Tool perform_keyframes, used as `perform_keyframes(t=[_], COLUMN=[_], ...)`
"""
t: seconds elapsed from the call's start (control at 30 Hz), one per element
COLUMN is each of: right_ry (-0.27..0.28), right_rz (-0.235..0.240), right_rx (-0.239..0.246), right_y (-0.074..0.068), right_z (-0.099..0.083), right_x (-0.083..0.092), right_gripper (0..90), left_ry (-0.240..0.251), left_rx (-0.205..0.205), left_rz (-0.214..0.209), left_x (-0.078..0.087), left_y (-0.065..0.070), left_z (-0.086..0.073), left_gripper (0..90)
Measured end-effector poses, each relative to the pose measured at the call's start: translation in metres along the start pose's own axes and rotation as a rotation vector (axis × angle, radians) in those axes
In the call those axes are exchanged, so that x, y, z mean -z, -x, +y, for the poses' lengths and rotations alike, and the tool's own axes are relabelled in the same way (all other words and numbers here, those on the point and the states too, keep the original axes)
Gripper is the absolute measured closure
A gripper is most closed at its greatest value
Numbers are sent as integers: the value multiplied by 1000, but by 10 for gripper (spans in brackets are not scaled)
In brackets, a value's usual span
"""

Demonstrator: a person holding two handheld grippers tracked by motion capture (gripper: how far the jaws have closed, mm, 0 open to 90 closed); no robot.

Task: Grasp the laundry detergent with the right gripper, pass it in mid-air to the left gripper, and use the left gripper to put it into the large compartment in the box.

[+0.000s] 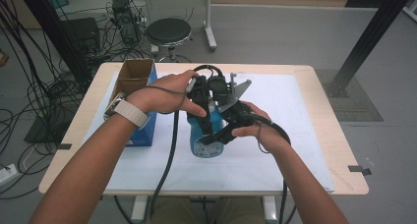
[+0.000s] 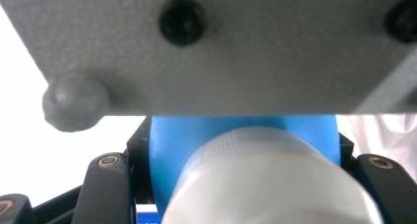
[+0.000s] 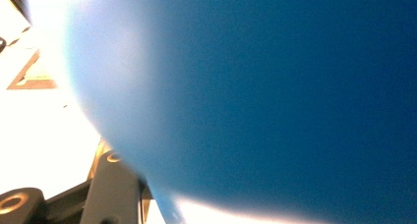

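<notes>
Blue bottle (image 1: 205,135) stands on the white sheet (image 1: 295,116), right between your hands. Left gripper (image 1: 202,98) is clamped on the white cap (image 2: 275,180), and that cap sits snug between its fingers (image 2: 105,184). Right gripper (image 1: 223,133) is clenched on the body lower down. I'd say you're unscrewing, so keep the right one dead still, twist only the left, and don't tilt. Cardboard box (image 1: 134,76) sits off beyond your left wrist.

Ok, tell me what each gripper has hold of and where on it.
Both grip the blue bottle: the left gripper at its white cap, the right gripper on the blue body.
</notes>
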State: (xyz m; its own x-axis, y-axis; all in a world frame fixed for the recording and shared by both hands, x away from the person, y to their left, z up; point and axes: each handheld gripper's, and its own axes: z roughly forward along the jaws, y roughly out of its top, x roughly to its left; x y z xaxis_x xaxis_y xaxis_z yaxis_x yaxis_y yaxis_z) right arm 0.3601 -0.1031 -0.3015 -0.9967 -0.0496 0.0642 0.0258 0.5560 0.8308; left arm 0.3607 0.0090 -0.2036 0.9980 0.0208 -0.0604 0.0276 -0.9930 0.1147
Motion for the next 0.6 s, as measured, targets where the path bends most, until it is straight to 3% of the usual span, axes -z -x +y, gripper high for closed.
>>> perform_keyframes(t=[0.6], right_ry=[-5], right_rz=[-2], right_rx=[-7], right_y=[0], right_z=[1], right_x=[2], right_gripper=[432], left_ry=[17], left_rx=[9], left_rz=[-3], left_x=[1], left_y=[-1], left_z=[-2], left_gripper=[386])
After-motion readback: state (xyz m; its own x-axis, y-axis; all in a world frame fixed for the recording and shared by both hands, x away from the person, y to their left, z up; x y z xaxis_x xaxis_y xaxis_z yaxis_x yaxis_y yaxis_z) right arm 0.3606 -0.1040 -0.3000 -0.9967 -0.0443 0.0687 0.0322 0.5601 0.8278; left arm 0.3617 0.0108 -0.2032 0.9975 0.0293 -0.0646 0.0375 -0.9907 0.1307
